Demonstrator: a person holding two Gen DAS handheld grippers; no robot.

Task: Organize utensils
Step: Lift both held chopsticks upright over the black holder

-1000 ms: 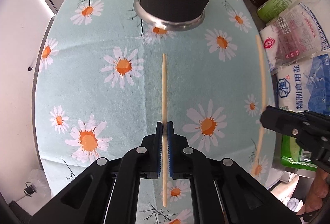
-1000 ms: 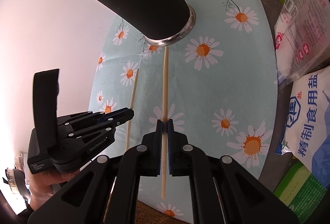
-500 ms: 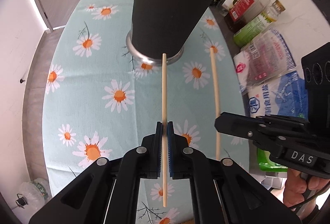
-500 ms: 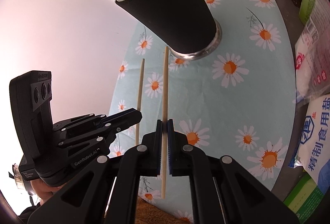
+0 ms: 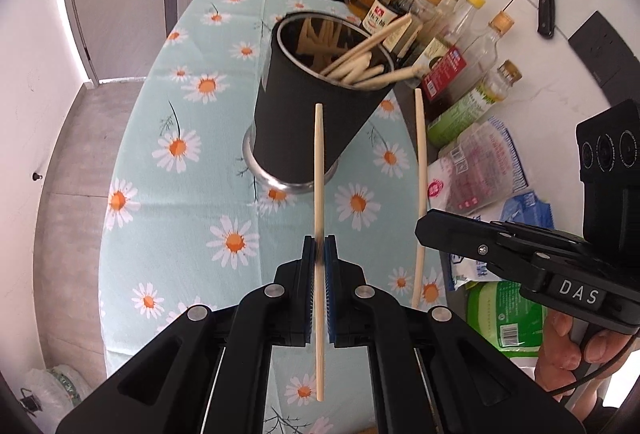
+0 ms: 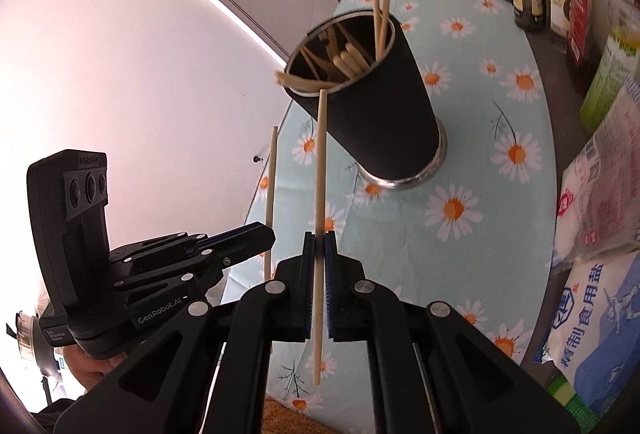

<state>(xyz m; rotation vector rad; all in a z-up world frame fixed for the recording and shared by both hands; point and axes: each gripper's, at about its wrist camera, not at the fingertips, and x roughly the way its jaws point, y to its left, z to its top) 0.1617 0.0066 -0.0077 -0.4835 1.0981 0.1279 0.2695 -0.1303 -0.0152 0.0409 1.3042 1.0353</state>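
Chopstick (image 5: 319, 170) stood pinched between the closed blue pads of the left gripper (image 5: 319, 258), its long axis running 6 to 12 o'clock along the fingers, one end jutting forward and the other trailing back under the gripper body. The right gripper (image 6: 319, 254) was likewise clamped on a second chopstick (image 6: 320, 170) lying along the same 6-to-12 line in its own view. In the left wrist view that second stick showed at 2 o'clock of the left fingers, held by the right gripper (image 5: 460, 234) alongside.

Outward from both sets of fingers, the black utensil holder (image 5: 316, 106) stood on the daisy-print tablecloth (image 5: 192, 234), already stocked with pale wooden utensils and chopsticks. From the left gripper it lay at 12 o'clock, and the stick's forward tip overlapped the holder's dark wall below the rim. From the right gripper the holder (image 6: 372, 106) sat at about 1 o'clock, and that stick's tip seemed to reach the near edge of the rim (fisheye depth made real contact impossible to judge). By that measure the right hand looked nearer to dropping its stick in; both sticks would likely need tipping upright first.

Bottles and salt bags (image 6: 600, 318) crowded the tablecloth's far side. The holder's bottom interior was hidden, and neither view showed how high the tips hung above the cloth.
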